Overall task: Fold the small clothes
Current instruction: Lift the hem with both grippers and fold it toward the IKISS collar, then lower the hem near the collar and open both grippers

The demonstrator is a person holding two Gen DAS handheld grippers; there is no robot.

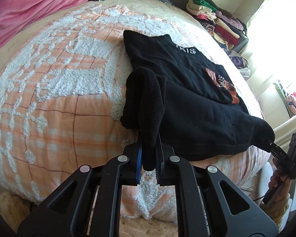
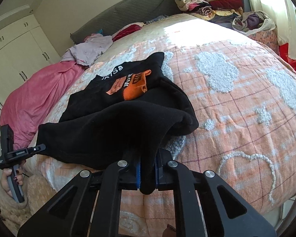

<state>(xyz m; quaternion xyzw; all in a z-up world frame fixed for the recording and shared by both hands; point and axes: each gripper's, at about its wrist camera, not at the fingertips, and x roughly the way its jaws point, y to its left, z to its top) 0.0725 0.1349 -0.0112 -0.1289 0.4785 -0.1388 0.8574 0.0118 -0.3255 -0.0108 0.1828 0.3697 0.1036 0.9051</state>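
Black garment, frame centre: near hem runs crosswise, one corner pinched in each of left gripper and right gripper; body extends toward the top of the frame.

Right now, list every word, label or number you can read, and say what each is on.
"KIS", white letters, start cut off, on the black garment.
"IKISS", same white print, first letters unclear, in the right wrist view.
Orange patch: lettering too distorted to read.
Right gripper: "DAS", uncertain.
Left gripper: label too small.
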